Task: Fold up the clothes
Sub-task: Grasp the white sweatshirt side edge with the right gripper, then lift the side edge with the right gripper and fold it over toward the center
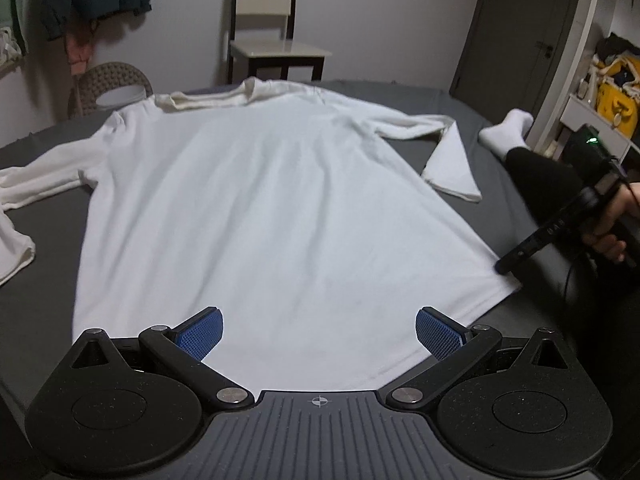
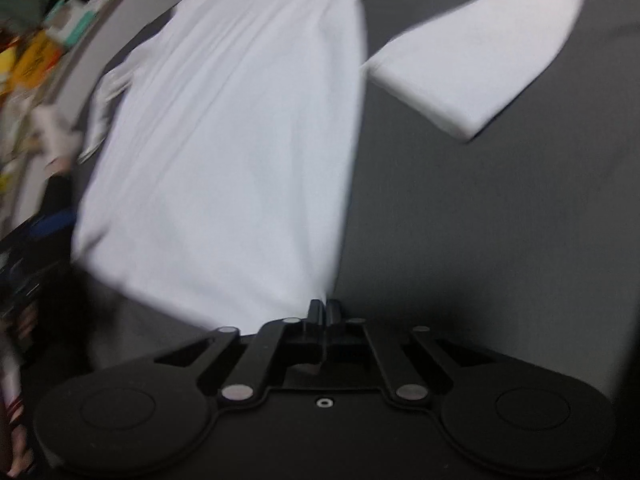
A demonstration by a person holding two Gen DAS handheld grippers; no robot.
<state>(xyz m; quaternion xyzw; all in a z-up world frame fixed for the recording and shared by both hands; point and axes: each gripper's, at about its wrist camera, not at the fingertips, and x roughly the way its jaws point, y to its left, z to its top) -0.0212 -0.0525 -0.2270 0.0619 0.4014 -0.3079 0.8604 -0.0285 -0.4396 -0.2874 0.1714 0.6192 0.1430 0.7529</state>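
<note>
Blue-padded and black-armed, the left gripper (image 1: 319, 332) hovers nearest me with its two fingers spread wide over the hem of the white long-sleeved cotton shirt (image 1: 256, 200), gripping nothing. Just to its right, the black right gripper (image 2: 324, 308) has its fingers pressed together at the shirt's lower right corner; its own view shows the cloth edge running into the closed tips, so it appears to be pinching that corner, though blur keeps me from being sure how much fabric it holds. A hand (image 1: 608, 232) steers it from the side.

Beyond the tools, the shirt lies flat and face-down or face-up, I cannot tell which, spread across the dark grey bed sheet (image 1: 40, 280). Its body is open and smooth, one sleeve stretched out to the left, the other bent back on itself at the right with the cuff (image 1: 452, 168) pointing towards the hem. The collar sits at the far end.

I judge the cloth light, soft and limp: it will sag and drag rather than hold a line, and it may slide on the sheet. Corners and seams make the best holds, so the free lower left hem corner suits the spread gripper, matching its partner.

Farther off, a white-socked foot (image 1: 506, 128) rests on the bed, and a dark-framed chair (image 1: 276, 52) stands by the wall
</note>
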